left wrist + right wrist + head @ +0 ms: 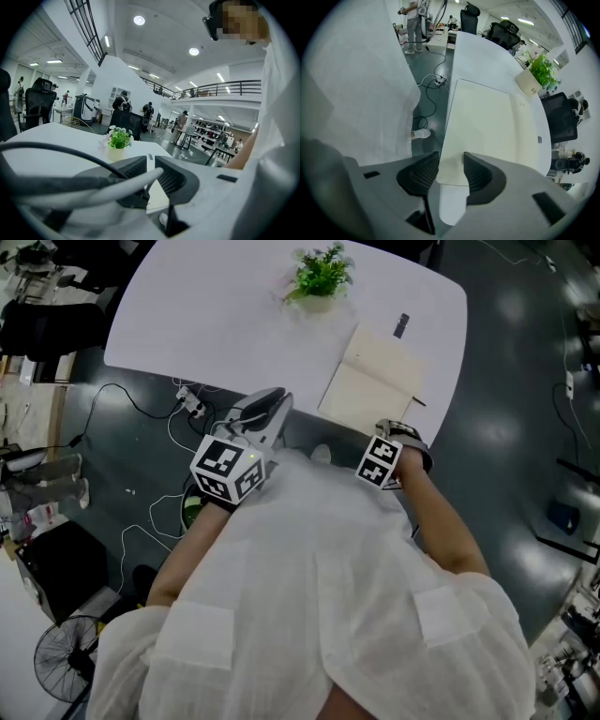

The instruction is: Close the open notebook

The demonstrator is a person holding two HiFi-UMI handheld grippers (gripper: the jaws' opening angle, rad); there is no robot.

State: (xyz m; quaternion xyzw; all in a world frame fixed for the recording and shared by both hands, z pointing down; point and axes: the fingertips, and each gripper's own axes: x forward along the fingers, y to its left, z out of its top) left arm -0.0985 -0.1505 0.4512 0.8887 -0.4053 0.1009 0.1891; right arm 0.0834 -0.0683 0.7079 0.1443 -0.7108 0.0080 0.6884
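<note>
White table (187, 315) in front of you carried one open notebook (375, 381), one potted plant (321, 277) and one small dark item (401, 325). You held two grippers. Your right gripper (451, 157) pointed down with its jaws spread, and the notebook's near corner showed between them, unpinched. Your left gripper (151, 161) hovered by the table's near edge, its jaws slightly parted and empty.

The head view looks steeply down over the person (319, 596) onto the white surface (216, 315). The left gripper view sits low at its near edge, facing across toward the plant (119, 139). The right gripper view points down, close over the notebook (480, 117). All three share plant and notebook.
</note>
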